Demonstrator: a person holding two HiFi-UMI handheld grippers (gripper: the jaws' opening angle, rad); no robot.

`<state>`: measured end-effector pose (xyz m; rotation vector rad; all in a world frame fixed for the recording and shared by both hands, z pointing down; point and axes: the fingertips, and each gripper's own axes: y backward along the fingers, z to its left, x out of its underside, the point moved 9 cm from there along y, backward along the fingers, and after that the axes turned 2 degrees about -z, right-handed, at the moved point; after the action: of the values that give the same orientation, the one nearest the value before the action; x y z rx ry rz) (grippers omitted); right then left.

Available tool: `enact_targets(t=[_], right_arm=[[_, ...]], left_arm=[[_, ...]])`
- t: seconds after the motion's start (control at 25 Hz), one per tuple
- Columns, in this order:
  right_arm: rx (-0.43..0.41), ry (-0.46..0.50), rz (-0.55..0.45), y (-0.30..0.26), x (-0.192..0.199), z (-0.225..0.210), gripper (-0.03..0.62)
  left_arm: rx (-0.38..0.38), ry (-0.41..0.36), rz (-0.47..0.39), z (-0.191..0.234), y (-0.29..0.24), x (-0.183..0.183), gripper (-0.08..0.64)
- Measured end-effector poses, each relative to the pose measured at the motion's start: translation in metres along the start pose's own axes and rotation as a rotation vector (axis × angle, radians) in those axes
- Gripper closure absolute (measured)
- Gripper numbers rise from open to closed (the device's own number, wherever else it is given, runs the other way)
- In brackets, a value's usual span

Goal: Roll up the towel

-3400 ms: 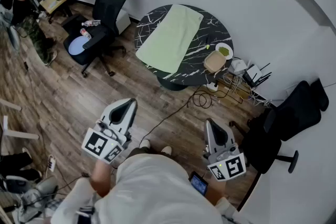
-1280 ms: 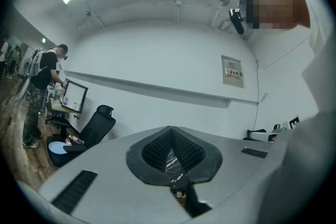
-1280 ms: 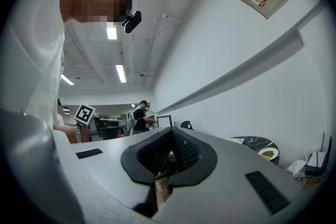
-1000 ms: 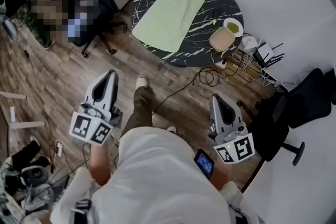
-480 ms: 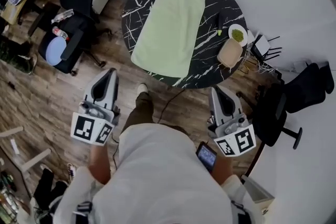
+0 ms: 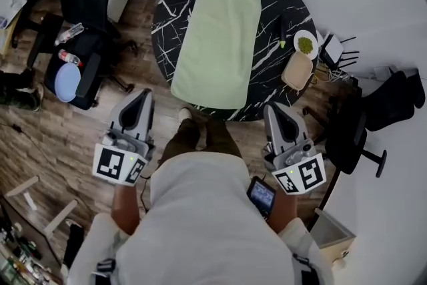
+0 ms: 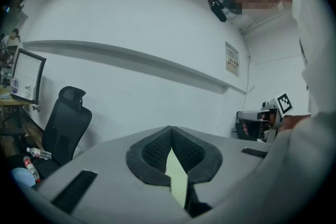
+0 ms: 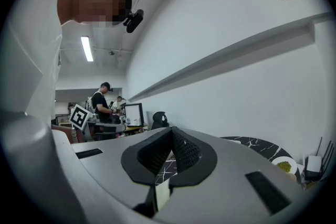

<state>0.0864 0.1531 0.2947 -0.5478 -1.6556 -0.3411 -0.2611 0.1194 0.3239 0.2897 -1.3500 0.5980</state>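
Green towel (image 6: 220, 37) flat on tabletop (image 6: 285, 10), upper center, prob light & floppy, so take near-edge corners; left gripper (image 6: 140, 95) & right gripper (image 6: 275, 109) fingers clenched, empty.

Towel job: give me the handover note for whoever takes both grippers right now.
Left gripper: jaws shut, empty, held at the table's near side.
Right gripper: jaws shut, empty, likewise.
Towel: spread flat lengthwise on the round black table, untouched. A plate and a tan container sit at the table's right edge.
Done: nothing rolled yet.
Left: likely grip the near end and roll toward the far end.
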Motion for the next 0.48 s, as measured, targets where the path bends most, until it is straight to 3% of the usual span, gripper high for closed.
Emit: enact_targets(t=[0.28, 0.36, 0.48], right_arm=[[-0.049, 0.107, 0.11, -0.018, 0.029, -0.04, 0.6], [-0.081, 0.159, 0.198, -0.023, 0.048, -0.053, 0.6], [-0.13, 0.234, 0.411, -0.029, 0.096, -0.063, 0.6]], left_arm=[[0.027, 0.012, 0.071, -0.004, -0.032, 0.024, 0.561], [0.05, 0.001, 0.123, -0.002, -0.046, 0.04, 0.561], [0.087, -0.061, 0.283, 0.003, -0.069, 0.084, 0.561]])
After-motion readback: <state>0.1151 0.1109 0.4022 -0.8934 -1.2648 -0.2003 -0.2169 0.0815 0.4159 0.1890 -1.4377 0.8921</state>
